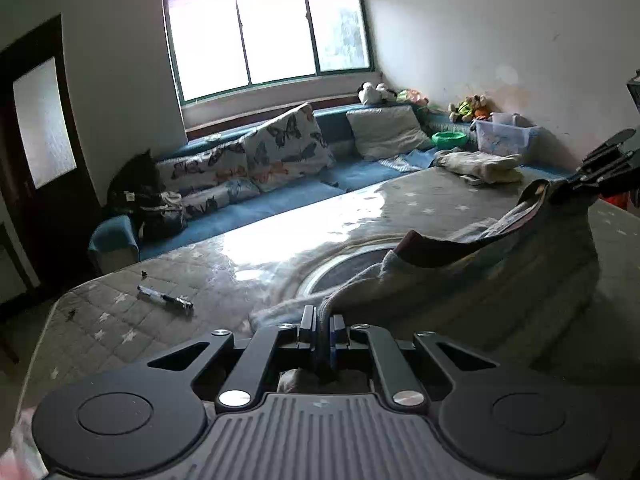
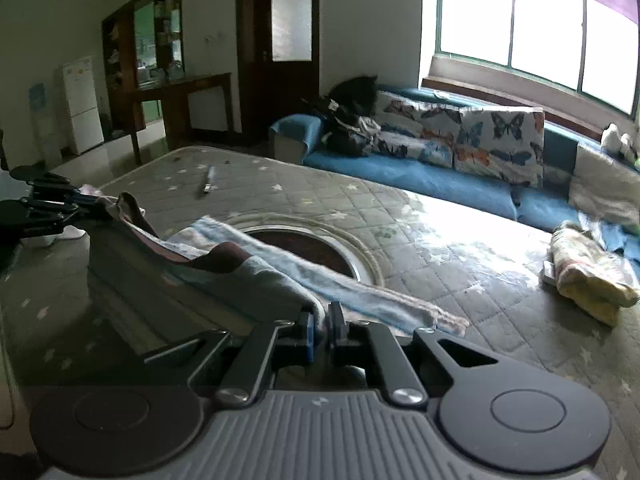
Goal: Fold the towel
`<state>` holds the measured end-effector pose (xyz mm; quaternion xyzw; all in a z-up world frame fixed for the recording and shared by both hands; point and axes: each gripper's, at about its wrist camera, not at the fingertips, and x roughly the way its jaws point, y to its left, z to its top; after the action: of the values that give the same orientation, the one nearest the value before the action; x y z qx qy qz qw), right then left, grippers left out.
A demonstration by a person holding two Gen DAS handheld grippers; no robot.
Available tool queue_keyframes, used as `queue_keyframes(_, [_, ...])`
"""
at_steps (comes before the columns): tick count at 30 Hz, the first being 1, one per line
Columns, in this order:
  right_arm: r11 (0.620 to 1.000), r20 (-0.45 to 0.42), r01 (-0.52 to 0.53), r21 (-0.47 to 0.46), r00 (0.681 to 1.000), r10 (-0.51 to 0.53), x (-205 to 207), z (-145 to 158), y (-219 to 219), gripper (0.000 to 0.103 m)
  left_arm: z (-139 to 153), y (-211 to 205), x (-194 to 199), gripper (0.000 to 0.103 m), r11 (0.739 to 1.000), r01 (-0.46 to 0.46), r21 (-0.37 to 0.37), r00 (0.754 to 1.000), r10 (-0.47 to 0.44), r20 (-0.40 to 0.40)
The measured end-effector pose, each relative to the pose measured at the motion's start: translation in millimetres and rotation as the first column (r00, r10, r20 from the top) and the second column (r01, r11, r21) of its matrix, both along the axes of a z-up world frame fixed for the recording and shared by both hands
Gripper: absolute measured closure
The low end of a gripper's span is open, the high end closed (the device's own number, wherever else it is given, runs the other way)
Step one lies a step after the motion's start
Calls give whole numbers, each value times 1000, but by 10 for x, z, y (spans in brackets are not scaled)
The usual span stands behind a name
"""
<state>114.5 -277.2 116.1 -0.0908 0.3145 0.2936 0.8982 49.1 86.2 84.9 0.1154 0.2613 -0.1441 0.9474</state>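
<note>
A grey-blue towel (image 1: 500, 276) with a dark maroon band is lifted off the quilted table and sags between my two grippers. My left gripper (image 1: 323, 322) is shut on one corner of it. At the right of the left wrist view my right gripper (image 1: 568, 188) grips the other corner, held higher. In the right wrist view my right gripper (image 2: 323, 320) is shut on the towel (image 2: 192, 280), and my left gripper (image 2: 86, 204) clamps its far corner at the left. The towel's lower edge (image 2: 360, 292) trails on the table.
A pen (image 1: 164, 298) lies on the star-patterned table cover (image 1: 120, 320) at the left. A round recess (image 2: 316, 248) sits in the table's middle. A folded yellowish cloth (image 2: 588, 276) lies at the far right. A blue sofa (image 2: 420, 176) with butterfly cushions runs behind the table.
</note>
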Motion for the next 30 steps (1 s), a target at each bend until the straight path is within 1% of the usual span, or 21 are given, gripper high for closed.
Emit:
queue_keyframes(6, [1000, -71, 27, 14, 997, -26, 658, -208, 60, 97, -165, -26, 738, 96, 999, -3, 36, 995, 6, -96])
queue_keyframes(10, [997, -136, 68, 27, 989, -64, 1026, -465, 58, 97, -374, -47, 1180, 96, 998, -12, 54, 987, 20, -157])
queue_keyframes(13, [995, -190, 100, 28, 977, -93, 1238, -670, 41, 94, -560, -79, 1415, 94, 997, -21, 75, 979, 36, -200])
queue_keyframes(14, [993, -205, 114, 31, 973, -106, 1287, -737, 26, 89, -622, -84, 1474, 93, 996, -24, 81, 976, 41, -212])
queue_keyframes(15, [991, -216, 130, 34, 969, -119, 1331, -792, 8, 85, -684, -82, 1520, 92, 996, -32, 85, 974, 51, -222])
queue_keyframes(16, [989, -221, 146, 38, 966, -134, 1370, -835, -11, 80, -734, -75, 1559, 88, 995, -44, 85, 971, 63, -232])
queue_keyframes(18, [983, -236, 170, 63, 960, -151, 1422, -891, -69, 80, -800, -55, 1619, 83, 995, -68, 79, 966, 86, -243])
queue_keyframes(20, [978, -239, 193, 82, 956, -169, 1448, -914, -129, 66, -815, -35, 1641, 76, 993, -92, 69, 965, 106, -240])
queue_keyframes(24, [965, -233, 242, 105, 949, -213, 1480, -894, -245, 65, -821, -1, 1674, 65, 988, -137, 74, 964, 150, -222])
queue_keyframes(25, [961, -228, 256, 109, 947, -227, 1477, -881, -268, 65, -824, 4, 1681, 59, 985, -151, 80, 962, 165, -216])
queue_keyframes(27, [953, -212, 283, 112, 943, -255, 1451, -848, -302, 65, -815, 21, 1687, 57, 981, -176, 83, 960, 190, -207])
queue_keyframes(28, [951, -198, 290, 110, 944, -265, 1428, -822, -307, 65, -801, 34, 1684, 55, 980, -183, 75, 959, 195, -205])
queue_keyframes(30, [949, -160, 299, 105, 947, -280, 1372, -766, -299, 65, -773, 41, 1679, 54, 979, -192, 71, 959, 203, -197])
